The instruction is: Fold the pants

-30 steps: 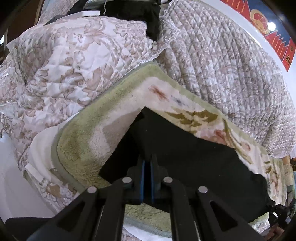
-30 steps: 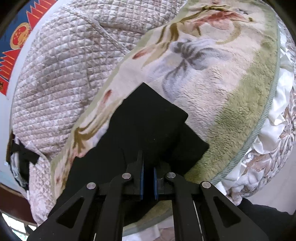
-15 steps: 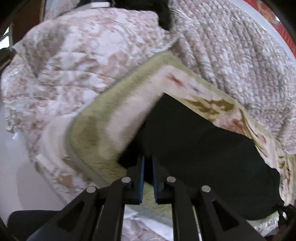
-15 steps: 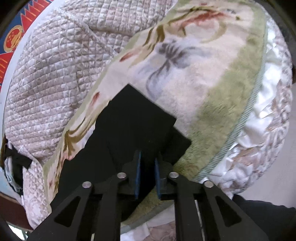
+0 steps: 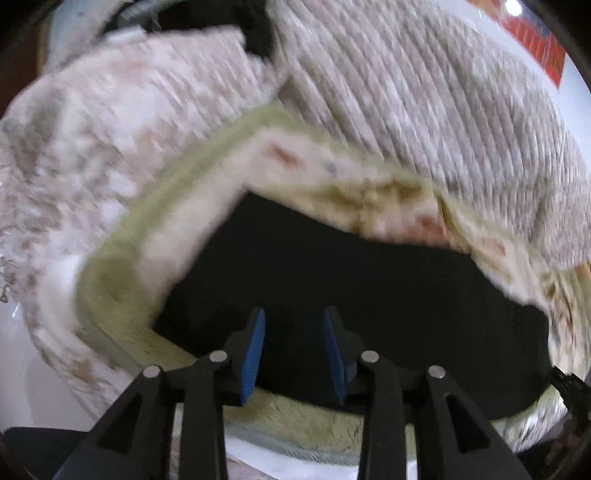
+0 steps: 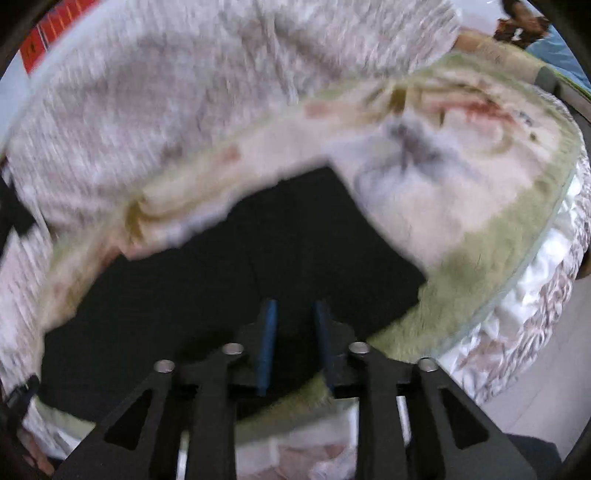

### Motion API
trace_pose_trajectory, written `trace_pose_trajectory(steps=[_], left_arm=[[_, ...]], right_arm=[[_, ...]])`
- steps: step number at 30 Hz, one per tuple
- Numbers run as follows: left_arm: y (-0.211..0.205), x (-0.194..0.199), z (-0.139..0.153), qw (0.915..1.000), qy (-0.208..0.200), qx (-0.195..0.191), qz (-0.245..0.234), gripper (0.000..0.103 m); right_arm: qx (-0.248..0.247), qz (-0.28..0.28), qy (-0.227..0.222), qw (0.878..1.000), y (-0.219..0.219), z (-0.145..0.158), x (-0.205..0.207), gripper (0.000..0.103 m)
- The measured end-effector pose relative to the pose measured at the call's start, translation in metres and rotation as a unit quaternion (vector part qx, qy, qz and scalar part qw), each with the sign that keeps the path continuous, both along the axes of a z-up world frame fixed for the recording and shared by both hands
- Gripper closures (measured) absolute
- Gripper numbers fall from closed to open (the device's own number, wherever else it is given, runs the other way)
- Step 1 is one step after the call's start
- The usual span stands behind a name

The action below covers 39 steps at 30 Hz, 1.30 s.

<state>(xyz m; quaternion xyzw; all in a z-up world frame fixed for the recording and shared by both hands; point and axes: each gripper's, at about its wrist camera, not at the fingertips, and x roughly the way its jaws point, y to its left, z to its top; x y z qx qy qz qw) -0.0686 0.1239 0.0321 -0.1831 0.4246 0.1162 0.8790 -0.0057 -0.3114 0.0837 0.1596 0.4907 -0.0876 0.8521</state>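
Note:
The black pants [image 5: 332, 266] lie flat in a long folded band on a fleecy floral blanket [image 5: 173, 243]. My left gripper [image 5: 293, 325] hovers over the band's left end, its jaws opening, blue pads apart, and the cloth lies below them rather than pinched. In the right wrist view the pants [image 6: 258, 258] end in a squared corner at upper right. My right gripper [image 6: 293, 317] sits over the near edge there, jaws opening too, with no cloth pressed between the pads. Both views are blurred by motion.
A quilted beige bedspread [image 5: 424, 110] covers the bed beyond the blanket, and a floral quilt [image 5: 92, 147] lies to the left. Dark clothing [image 5: 236, 22] sits at the far end. The bed's frilled edge [image 6: 535, 314] drops to the floor at right.
Both grippers were shut on the pants' near edge; now their pads stand apart and the cloth has dropped flat. Both hands have shifted and rolled, blurring the views.

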Motion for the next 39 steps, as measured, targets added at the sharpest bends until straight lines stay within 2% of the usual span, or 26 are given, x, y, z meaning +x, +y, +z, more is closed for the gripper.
trace_pose_trajectory(steps=[1, 2, 5, 11, 13, 15, 17, 22, 28, 31, 34, 37, 39], left_arm=[[-0.003, 0.003, -0.009, 0.9997, 0.021, -0.004, -0.009, 0.068], [-0.006, 0.003, -0.013, 0.9994, 0.031, -0.001, -0.016, 0.068], [-0.011, -0.002, -0.007, 0.9992, 0.02, 0.023, -0.024, 0.068], [-0.01, 0.006, 0.01, 0.999, -0.005, 0.038, -0.024, 0.065], [-0.007, 0.011, 0.002, 0.9992, 0.011, 0.035, -0.016, 0.064], [-0.004, 0.013, -0.01, 0.999, 0.038, 0.019, -0.014, 0.064], [-0.004, 0.011, -0.014, 0.9988, 0.041, 0.022, -0.014, 0.064], [-0.01, 0.015, 0.0, 0.9988, 0.021, 0.035, -0.027, 0.064], [-0.008, 0.052, 0.016, 0.998, 0.006, 0.043, -0.046, 0.064], [-0.005, 0.078, 0.017, 0.9972, 0.009, 0.05, -0.055, 0.064], [0.002, 0.104, 0.013, 0.9971, 0.012, 0.052, -0.054, 0.064], [0.008, 0.123, 0.001, 0.9956, 0.02, 0.081, -0.044, 0.063], [0.014, 0.131, -0.017, 0.9957, 0.039, 0.071, -0.046, 0.061]], right_arm=[[0.006, -0.004, 0.021, 1.0, -0.002, -0.009, 0.001, 0.075], [0.018, -0.01, 0.024, 1.0, -0.006, -0.012, -0.001, 0.075], [0.018, -0.011, -0.003, 1.0, -0.011, -0.001, -0.006, 0.075], [-0.003, 0.025, -0.047, 0.999, 0.0, 0.018, 0.01, 0.075], [-0.007, 0.03, -0.039, 0.999, 0.0, 0.011, 0.019, 0.075], [-0.016, 0.025, 0.002, 1.0, -0.004, -0.007, 0.028, 0.075], [0.013, 0.018, 0.026, 0.999, -0.013, -0.02, 0.028, 0.075], [0.003, 0.028, -0.013, 1.0, -0.011, 0.0, 0.028, 0.075], [-0.007, 0.052, -0.028, 0.998, -0.008, 0.012, 0.057, 0.075], [-0.013, 0.069, -0.016, 0.997, -0.007, 0.008, 0.078, 0.075], [-0.016, 0.076, 0.003, 0.997, -0.008, -0.001, 0.096, 0.075], [-0.025, 0.075, 0.02, 0.997, -0.011, -0.01, 0.108, 0.075], [-0.028, 0.073, 0.036, 0.996, -0.014, -0.022, 0.116, 0.075]])
